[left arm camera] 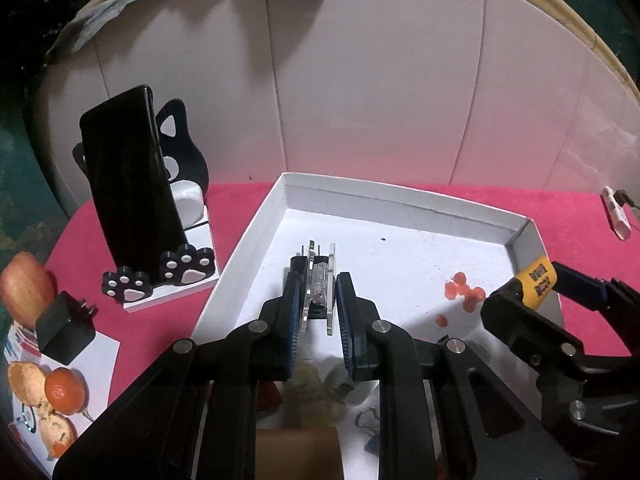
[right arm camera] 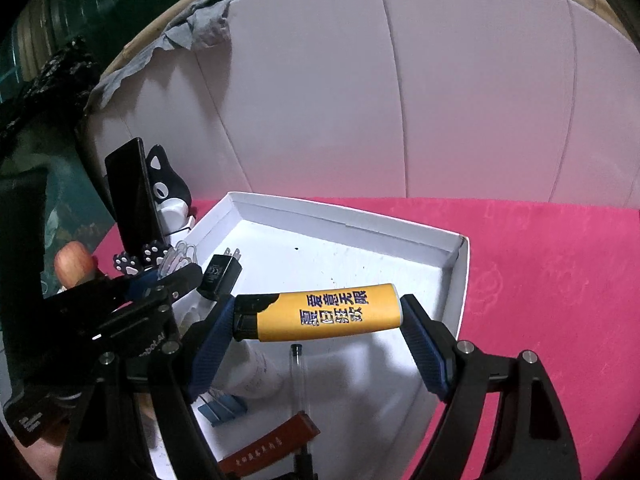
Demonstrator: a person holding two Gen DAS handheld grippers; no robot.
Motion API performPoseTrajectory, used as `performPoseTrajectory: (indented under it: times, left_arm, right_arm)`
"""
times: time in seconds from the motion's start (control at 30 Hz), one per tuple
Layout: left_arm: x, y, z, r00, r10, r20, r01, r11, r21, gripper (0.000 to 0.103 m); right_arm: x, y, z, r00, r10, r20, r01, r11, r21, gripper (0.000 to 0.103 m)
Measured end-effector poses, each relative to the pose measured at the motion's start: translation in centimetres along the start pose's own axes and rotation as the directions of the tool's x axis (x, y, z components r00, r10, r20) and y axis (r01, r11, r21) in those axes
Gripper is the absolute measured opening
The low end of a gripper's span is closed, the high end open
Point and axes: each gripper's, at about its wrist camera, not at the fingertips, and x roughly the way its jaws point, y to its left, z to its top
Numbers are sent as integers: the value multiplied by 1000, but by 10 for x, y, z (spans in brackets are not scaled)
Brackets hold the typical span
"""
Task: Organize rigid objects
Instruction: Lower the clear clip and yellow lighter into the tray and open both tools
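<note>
Inside the white tray's [right arm camera: 456,280] walls, the right claw [right arm camera: 320,320] clamps a yellow lighter [right arm camera: 332,312]; the left claw [left arm camera: 318,300] pinches a clear clip [left arm camera: 320,288].

Red apple [left arm camera: 25,293] and orange [left arm camera: 64,390] at the pink cloth's [left arm camera: 576,216] left edge, grey rag [right arm camera: 192,32] over the backboard

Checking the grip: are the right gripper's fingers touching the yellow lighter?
Touching. The right wrist view shows both fingers of the right gripper pressed against the ends of the yellow lighter.
</note>
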Motion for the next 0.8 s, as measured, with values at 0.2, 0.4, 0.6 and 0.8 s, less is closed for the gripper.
performPoseTrajectory:
  times: [0.2,0.4,0.6,0.8]
  left_arm:
    - [-40,12,-2,993,21,120,-15,999,-50,17]
    - [-109,22,-17,967,73,244,-56,996,-75,17]
    - [-163,22,-37,947,88,310,-66,994,-83,17]
    - [-205,15,-40,922,108,371,-81,993,-87,17]
  right_arm:
    - [-42,2,2,996,12,93,-13,1000,7,81]
    - [-102,19,-9,975,42,218,-30,998,-59,81]
    - [-151,38,-27,952,96,289,-58,989,-136,82]
    - [-186,51,-30,926,122,358,-57,981,-187,82]
